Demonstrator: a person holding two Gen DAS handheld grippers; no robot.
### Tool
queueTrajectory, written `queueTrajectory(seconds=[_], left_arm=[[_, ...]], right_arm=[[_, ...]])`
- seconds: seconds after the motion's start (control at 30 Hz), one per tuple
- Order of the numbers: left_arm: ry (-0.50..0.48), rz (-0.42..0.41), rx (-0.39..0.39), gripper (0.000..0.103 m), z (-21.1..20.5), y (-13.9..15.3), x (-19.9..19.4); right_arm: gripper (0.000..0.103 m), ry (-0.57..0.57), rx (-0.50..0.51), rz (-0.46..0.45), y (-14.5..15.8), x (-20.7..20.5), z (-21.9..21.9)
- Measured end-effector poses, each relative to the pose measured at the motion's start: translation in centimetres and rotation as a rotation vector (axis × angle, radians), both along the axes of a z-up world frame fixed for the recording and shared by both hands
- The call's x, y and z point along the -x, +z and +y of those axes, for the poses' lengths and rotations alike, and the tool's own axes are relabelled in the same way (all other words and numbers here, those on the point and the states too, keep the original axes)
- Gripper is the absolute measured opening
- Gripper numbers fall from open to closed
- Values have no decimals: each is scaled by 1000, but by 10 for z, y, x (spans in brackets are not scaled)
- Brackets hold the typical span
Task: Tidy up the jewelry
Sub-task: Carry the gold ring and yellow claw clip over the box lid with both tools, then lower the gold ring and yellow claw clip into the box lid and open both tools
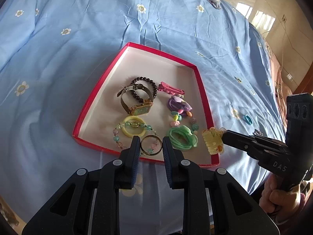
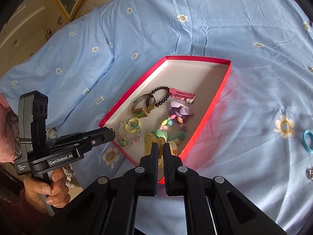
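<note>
While both claws are hanging over the near edge of the red box [image 1: 203,105], two more pieces are waiting to go in.

Pinched across its width, the gold ring [image 1: 151,145] is standing upright in the left claw [image 1: 151,146], whose jaws are set only narrowly apart, so it looks ready to drop beside the beaded bracelet [image 1: 125,135] and yellow hoop [image 1: 134,126]. Closed tight, the right claw [image 2: 160,152] is gripping the yellow hair claw clip [image 1: 212,142] at the box's near right corner, next to the green hair tie [image 1: 183,139]. Farther in are lying the watch [image 1: 139,108], dark bead bracelet [image 1: 154,88] and pink clip [image 1: 172,90]. Out on the blue bedsheet [image 1: 78,49] to the right, a blue hair tie [image 2: 307,141] is lying uncollected, probably next.
</note>
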State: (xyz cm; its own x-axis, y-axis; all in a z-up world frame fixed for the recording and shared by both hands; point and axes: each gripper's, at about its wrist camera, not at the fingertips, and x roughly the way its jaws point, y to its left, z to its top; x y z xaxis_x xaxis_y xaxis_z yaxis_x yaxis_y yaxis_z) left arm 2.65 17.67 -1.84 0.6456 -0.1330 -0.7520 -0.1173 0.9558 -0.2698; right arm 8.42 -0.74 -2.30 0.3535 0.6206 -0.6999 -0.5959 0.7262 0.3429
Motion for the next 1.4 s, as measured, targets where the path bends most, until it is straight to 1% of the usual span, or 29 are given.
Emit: queueTrajectory(seconds=[0.27,0.53,0.8,0.93,1.2,1.4], left_arm=[[3,18,-18,21,8,-9,-10],[0,44,-59,21,9,-24,-21],[-10,55,-81,21,8,-29,-26],[-15,57,-100,21,5,-31,-28],[-14,69,-130,21,1,-32,-32],[-12,71,-125,21,0,-32,-33]], right_arm=[[4,31,34,13,-12,-3,17],[4,44,72,14,-23,-5,25],[5,48,74,15,-23,-6,27],[8,46,71,18,-24,-6,26],[9,46,74,16,-24,-8,28],[9,43,69,21,-25,-9,28]])
